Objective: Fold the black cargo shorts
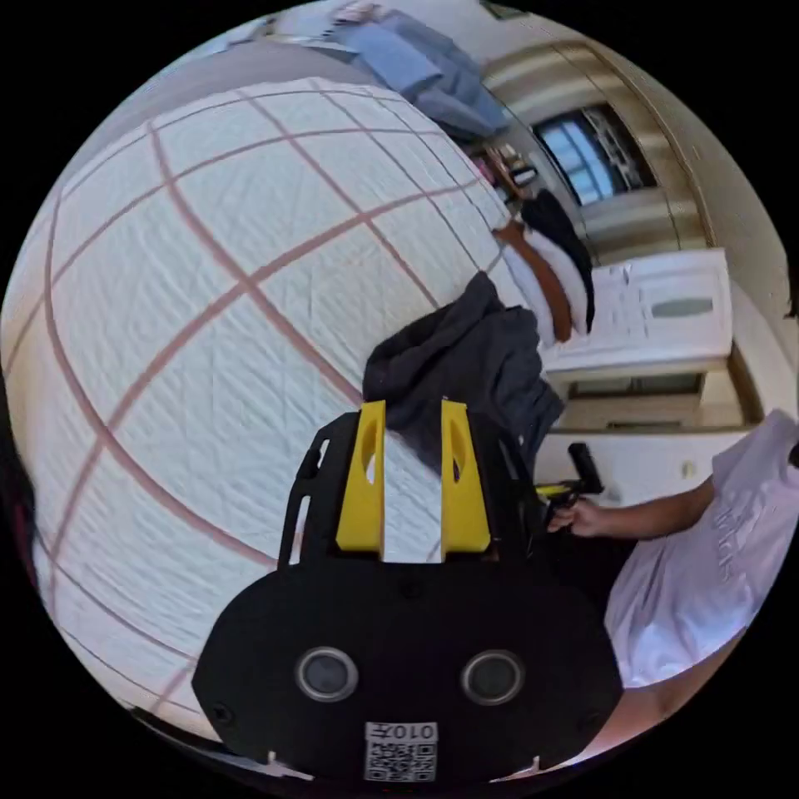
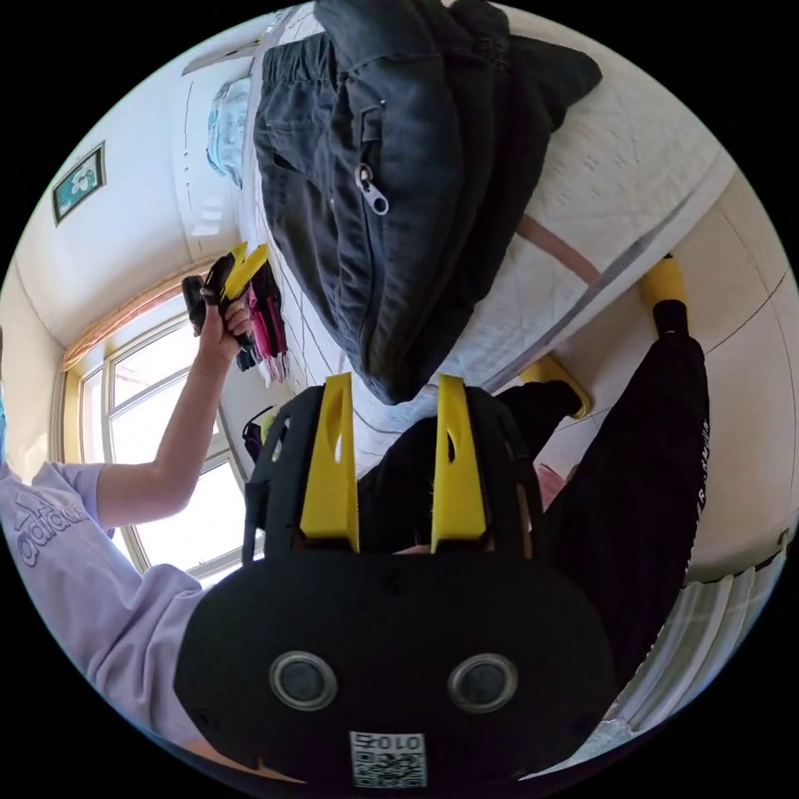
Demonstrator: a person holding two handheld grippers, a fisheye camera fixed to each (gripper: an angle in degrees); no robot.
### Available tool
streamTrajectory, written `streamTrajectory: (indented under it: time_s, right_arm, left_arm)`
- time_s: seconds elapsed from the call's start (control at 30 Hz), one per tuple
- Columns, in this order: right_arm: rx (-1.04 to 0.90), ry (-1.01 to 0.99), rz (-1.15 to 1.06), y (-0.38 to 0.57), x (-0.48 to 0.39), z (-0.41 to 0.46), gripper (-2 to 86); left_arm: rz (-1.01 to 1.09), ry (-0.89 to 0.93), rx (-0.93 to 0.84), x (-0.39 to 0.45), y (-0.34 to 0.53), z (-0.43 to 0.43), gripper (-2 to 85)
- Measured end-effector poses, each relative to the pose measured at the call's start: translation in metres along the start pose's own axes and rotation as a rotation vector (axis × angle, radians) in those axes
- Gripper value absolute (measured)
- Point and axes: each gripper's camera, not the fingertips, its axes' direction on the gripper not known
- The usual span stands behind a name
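The black cargo shorts (image 1: 466,358) lie in a crumpled heap on the white quilted bed (image 1: 208,275), near its edge. My left gripper (image 1: 414,409) is open just short of the heap, with bare quilt showing between its yellow jaws. In the right gripper view the shorts (image 2: 391,191) show a zip pocket and an elastic waistband. My right gripper (image 2: 393,384) is open, its jaw tips on either side of the shorts' nearest corner without pressing it. A hand holds the right gripper (image 1: 574,483) off the bed's edge. The left gripper (image 2: 237,270) is raised in the other hand.
Folded clothes (image 1: 549,283) are stacked at the bed's edge, with blue garments (image 1: 433,66) at its far side. A white cabinet (image 1: 657,316) stands beside the bed. The person's black trouser legs (image 2: 641,466) and yellow slippers (image 2: 662,283) are on the floor by the bed. A window (image 2: 166,466) lies behind.
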Motion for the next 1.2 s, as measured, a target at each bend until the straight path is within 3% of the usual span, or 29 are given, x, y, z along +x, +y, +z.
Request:
streamTrajectory:
  time_s: [0.1,0.37,0.67,0.77,0.9,1.03,1.2]
  right_arm:
    - [-0.032,-0.016,-0.031,-0.013,-0.002,0.011,14.3]
    - [-0.065,-0.084,0.065,-0.031,0.014,-0.003,8.3]
    - [-0.088,-0.193,0.016,-0.028,-0.022,-0.067,7.9]
    - [-0.043,-0.314,0.003,-0.026,-0.013,-0.078,12.7]
    - [-0.012,-0.445,0.057,-0.018,0.001,-0.072,31.2]
    - [0.125,-0.728,0.063,-0.028,0.002,-0.062,32.0]
    - [0.152,-0.778,0.083,-0.078,0.011,-0.049,27.2]
  left_arm:
    - [-0.163,0.155,-0.028,-0.009,0.039,0.032,10.8]
    - [-0.26,0.022,-0.149,0.056,0.1,0.09,12.9]
    - [-0.402,0.531,-0.1,0.061,0.111,0.104,12.2]
    - [-0.424,0.572,-0.073,0.063,0.103,0.094,10.7]
    - [-0.416,0.605,-0.02,0.081,0.09,0.07,9.8]
    - [-0.437,0.65,0.021,0.093,0.089,0.063,9.6]
    - [-0.418,0.636,0.045,0.105,0.098,0.067,9.9]
